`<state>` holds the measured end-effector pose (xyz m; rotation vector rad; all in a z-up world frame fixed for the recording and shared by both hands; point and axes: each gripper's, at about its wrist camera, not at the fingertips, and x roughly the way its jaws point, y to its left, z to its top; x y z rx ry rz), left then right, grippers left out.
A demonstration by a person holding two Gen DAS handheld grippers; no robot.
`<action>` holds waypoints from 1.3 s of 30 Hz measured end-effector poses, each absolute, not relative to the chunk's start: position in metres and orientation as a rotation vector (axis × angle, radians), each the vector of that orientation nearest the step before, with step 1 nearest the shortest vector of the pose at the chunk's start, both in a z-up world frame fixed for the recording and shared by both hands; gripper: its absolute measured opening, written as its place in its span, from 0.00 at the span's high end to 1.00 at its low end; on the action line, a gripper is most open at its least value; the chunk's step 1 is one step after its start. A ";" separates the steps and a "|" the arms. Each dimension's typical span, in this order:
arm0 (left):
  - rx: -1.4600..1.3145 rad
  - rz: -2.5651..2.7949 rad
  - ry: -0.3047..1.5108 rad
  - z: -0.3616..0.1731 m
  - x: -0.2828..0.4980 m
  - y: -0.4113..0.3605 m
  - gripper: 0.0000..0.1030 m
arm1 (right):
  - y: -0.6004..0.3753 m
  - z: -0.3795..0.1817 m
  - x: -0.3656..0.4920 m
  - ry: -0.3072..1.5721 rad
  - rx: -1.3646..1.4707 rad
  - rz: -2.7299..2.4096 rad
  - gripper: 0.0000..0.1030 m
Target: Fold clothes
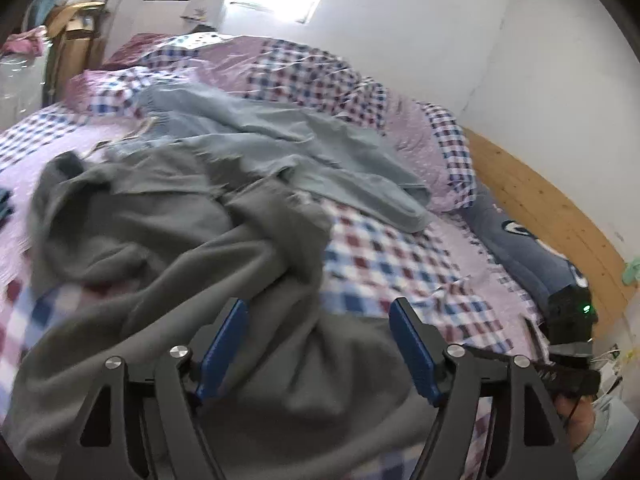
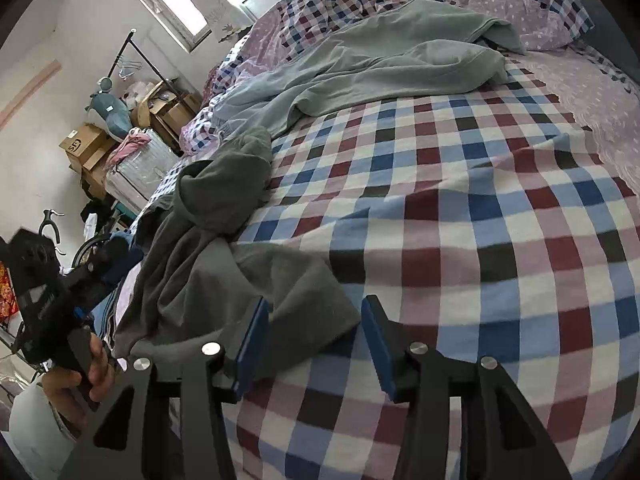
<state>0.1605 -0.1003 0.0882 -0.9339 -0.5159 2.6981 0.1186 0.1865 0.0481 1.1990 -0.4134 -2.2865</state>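
A crumpled dark grey garment (image 1: 168, 248) lies on the checkered bed; it also shows in the right wrist view (image 2: 224, 264). A light grey-blue garment (image 1: 280, 140) lies spread behind it, also in the right wrist view (image 2: 380, 56). My left gripper (image 1: 318, 308) is open, its blue pads either side of a bunched fold of the grey garment. My right gripper (image 2: 314, 312) is open over the garment's near corner (image 2: 320, 312). The right gripper also shows at the right edge of the left wrist view (image 1: 572, 344); the left one at the left of the right wrist view (image 2: 52, 304).
The bed cover (image 2: 480, 208) is checkered red, blue and white with lilac dotted panels. A wooden bed frame (image 1: 540, 200) and a blue pillow (image 1: 520, 240) lie along the wall. Boxes, a clothes rack and a plush toy (image 2: 112, 116) stand beside the bed.
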 end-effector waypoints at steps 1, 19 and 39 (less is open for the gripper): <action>-0.940 2.687 -0.508 0.087 0.150 -0.095 0.23 | 0.187 0.048 0.117 -0.415 1.197 -2.289 0.50; -0.859 2.455 -1.093 0.075 0.054 -0.127 0.99 | 0.184 0.033 0.104 -0.326 1.257 -2.314 0.49; -0.592 2.468 -0.927 0.125 0.103 -0.185 0.19 | 0.166 0.033 0.100 -0.304 1.238 -2.364 0.47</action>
